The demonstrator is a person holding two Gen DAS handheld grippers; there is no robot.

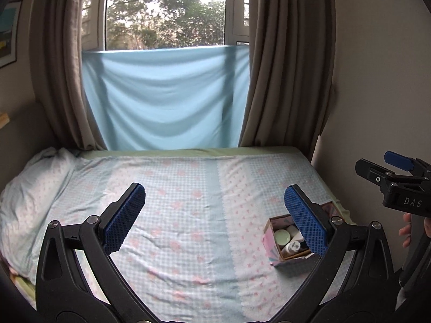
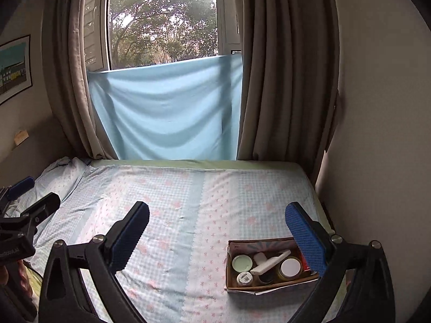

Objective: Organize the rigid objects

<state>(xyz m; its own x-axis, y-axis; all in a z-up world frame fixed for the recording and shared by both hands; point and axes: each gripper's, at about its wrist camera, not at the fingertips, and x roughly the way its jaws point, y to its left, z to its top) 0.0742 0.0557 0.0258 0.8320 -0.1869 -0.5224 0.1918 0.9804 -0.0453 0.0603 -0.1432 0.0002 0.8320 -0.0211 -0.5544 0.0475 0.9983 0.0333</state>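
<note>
A small open cardboard box (image 2: 258,242) sits on the bed near its right edge. It holds a green-lidded jar (image 2: 242,262), a white-lidded jar (image 2: 291,266), a white elongated piece (image 2: 269,264) and a small labelled bottle (image 2: 244,278). My right gripper (image 2: 218,237) hovers open over the bed; its right finger (image 2: 304,237) overlaps the box's right end. In the left wrist view my left gripper (image 1: 215,218) is open and empty. Its right finger (image 1: 304,220) hides part of the same box (image 1: 269,245).
The bed (image 1: 188,202) has a checked blue-and-pink sheet, with a pillow (image 1: 32,188) at the left. A wall runs close along the bed's right side. Brown curtains (image 1: 282,80) and a light blue cloth (image 1: 167,97) hang behind. A hand (image 1: 406,231) holds the right gripper (image 1: 377,165).
</note>
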